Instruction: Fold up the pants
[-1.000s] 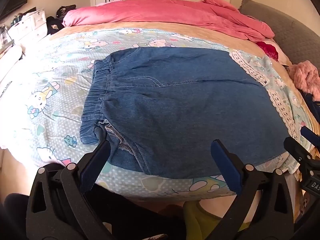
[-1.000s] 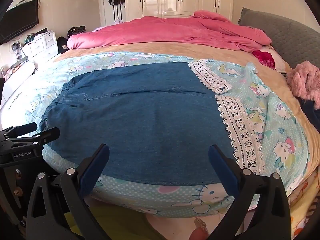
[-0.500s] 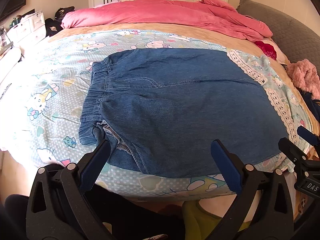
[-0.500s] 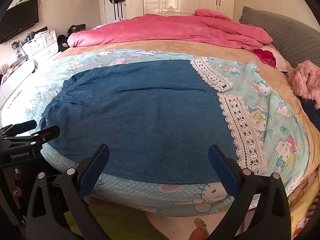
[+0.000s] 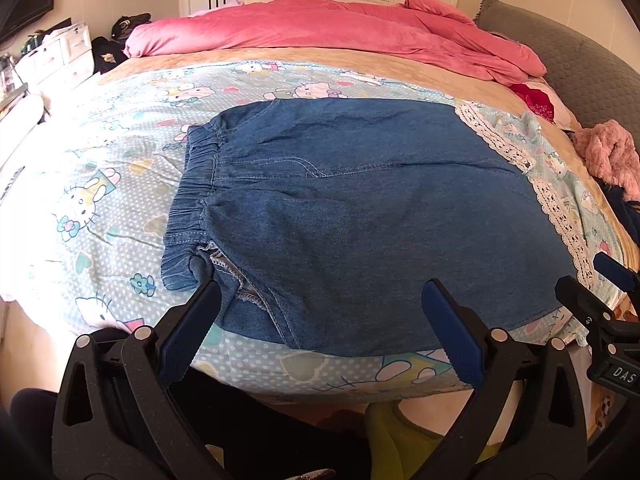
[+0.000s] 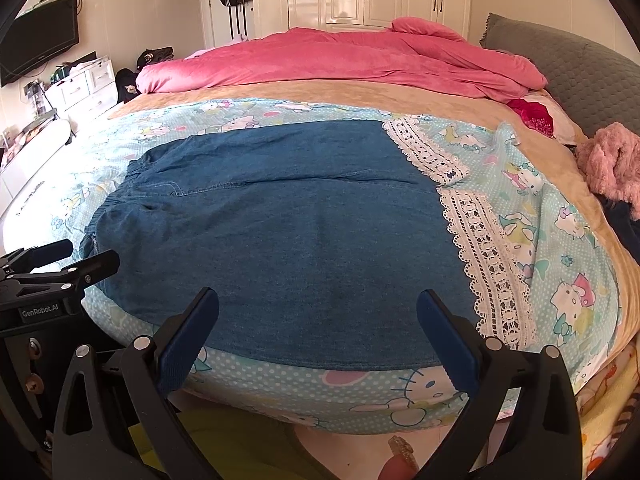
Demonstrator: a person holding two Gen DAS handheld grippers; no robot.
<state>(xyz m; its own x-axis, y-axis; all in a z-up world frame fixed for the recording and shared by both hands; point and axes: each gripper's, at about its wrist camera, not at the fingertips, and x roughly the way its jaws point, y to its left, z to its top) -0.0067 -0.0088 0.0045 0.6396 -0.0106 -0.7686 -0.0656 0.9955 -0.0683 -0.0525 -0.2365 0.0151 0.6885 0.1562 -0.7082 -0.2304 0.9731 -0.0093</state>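
Blue denim pants [image 5: 360,216] lie flat on the cartoon-print bed cover [image 5: 92,200], elastic waistband [image 5: 192,200] to the left, white lace-trimmed leg ends [image 6: 480,248] to the right. They also fill the middle of the right wrist view [image 6: 280,240]. My left gripper [image 5: 320,312] is open and empty, just short of the pants' near edge by the waistband corner. My right gripper [image 6: 318,320] is open and empty at the near edge, closer to the leg ends. Each gripper shows at the side of the other's view, the right one [image 5: 600,300] and the left one [image 6: 60,264].
A pink duvet [image 5: 340,32] is heaped at the far side of the bed. A grey headboard [image 6: 560,64] and a pink fluffy item [image 6: 612,164] are at the right. Drawers [image 6: 84,84] and a TV [image 6: 36,44] stand at the left wall.
Both grippers have drawn back and lifted slightly; the pants sit a little farther from the fingers. Both stay open, and the pants have not moved.
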